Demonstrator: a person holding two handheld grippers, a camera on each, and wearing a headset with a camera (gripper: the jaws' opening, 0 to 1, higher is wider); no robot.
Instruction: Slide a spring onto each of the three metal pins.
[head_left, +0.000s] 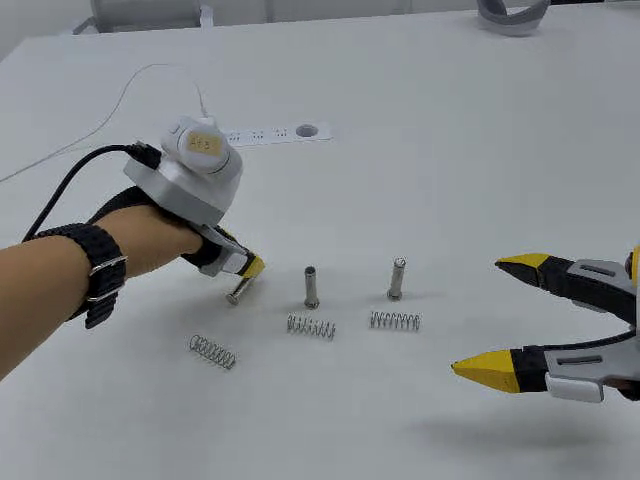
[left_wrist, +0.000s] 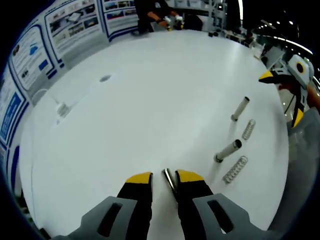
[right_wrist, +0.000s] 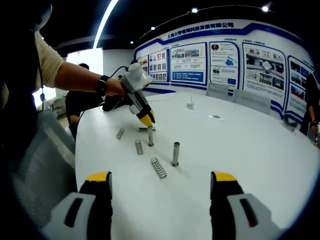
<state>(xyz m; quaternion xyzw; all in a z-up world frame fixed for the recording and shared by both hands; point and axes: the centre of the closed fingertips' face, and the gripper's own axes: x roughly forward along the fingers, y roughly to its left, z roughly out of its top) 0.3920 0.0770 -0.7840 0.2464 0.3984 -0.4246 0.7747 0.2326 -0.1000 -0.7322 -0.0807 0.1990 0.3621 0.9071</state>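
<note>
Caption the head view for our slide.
Left gripper grips one pin; two pins stand near three loose springs; right gripper open.

L claw (head_left: 247, 268), R claw (head_left: 478, 315): grey, yellow tips.

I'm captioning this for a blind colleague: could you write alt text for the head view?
The left gripper grips a tilted pin in its tongs at a white table. Two more pins stand upright, three springs lie loose before them, and the right gripper hovers open at right.
</note>
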